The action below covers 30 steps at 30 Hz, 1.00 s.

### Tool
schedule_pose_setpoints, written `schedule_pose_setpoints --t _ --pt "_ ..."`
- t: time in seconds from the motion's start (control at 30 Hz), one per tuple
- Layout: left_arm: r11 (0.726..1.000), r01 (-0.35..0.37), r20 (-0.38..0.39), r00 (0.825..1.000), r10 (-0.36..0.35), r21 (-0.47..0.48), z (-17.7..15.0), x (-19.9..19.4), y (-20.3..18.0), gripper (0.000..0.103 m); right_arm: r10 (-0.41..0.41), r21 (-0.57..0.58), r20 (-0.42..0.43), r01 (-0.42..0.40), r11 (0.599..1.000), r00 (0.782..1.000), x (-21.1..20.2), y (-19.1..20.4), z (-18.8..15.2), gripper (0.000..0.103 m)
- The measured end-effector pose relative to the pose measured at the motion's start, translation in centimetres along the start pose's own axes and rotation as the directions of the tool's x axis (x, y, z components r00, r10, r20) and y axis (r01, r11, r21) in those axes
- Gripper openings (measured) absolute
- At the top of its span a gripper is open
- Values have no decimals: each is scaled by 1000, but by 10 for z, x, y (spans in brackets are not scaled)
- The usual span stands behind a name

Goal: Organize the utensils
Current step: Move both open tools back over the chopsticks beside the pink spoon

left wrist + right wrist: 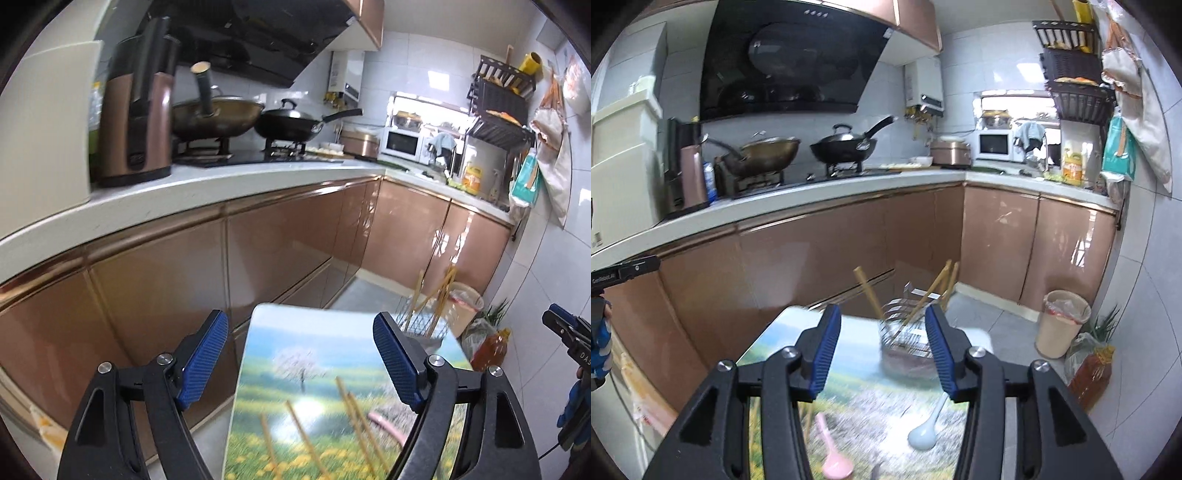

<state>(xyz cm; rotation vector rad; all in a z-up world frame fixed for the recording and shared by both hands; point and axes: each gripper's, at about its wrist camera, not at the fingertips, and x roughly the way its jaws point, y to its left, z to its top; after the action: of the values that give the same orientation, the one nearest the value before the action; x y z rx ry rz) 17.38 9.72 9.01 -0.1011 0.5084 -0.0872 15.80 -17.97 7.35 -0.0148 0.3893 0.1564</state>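
- Printed with a meadow scene, the small counter (871,410) lies close below both grippers, blurred.
- On it lie loose chopsticks (354,417), a pink spoon (833,458) and a pale blue spoon (925,432).
- Left gripper (301,358) gapes wide, right gripper (882,350) about half open; both empty.
- Beyond, the wire utensil holder (905,332) already has chopsticks upright.
- Advice: settle first, pinch one spoon mid-handle, then carry it to the holder.
- Farthest: kitchen cabinets (831,251) and woks.
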Motion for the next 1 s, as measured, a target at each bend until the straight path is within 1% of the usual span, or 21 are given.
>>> schedule_pose_setpoints --t 0.1,0.2,0.3,0.43,0.53,0.67,0.73,0.87,0.93,1.0 --pt "1000 -1 -31 1000 1 1 -12 -6 10 83 49 -3 -49 -49 999 998 -2 15 -14 46" --pt "1000 0 -74 997 -1 -14 -28 -3 19 83 98 4 -104 -98 995 990 5 29 -32 46" --pt "1000 -2 -125 992 1 -14 -46 9 23 83 133 14 -157 -133 991 979 20 37 -48 46" --pt "1000 -8 -215 977 3 -21 -71 35 29 81 162 13 -242 -164 986 957 49 50 -69 46" --pt "999 -19 -286 958 7 -38 -86 62 36 76 182 12 -313 -188 982 932 77 56 -82 45" --pt "998 -34 -375 927 11 -55 -107 96 43 72 193 8 -384 -206 978 903 112 63 -94 45" --pt "998 -40 -416 909 15 -51 -117 114 46 70 198 6 -417 -216 976 887 129 65 -100 44" --pt "998 -53 -491 871 24 -44 -137 146 51 66 207 9 -490 -233 972 847 168 69 -116 38" --pt "997 -61 -528 849 27 -47 -148 163 54 64 211 11 -517 -241 971 830 183 72 -121 36" --pt "996 -70 -555 831 32 -49 -157 176 58 62 215 13 -552 -249 968 806 202 75 -128 34"
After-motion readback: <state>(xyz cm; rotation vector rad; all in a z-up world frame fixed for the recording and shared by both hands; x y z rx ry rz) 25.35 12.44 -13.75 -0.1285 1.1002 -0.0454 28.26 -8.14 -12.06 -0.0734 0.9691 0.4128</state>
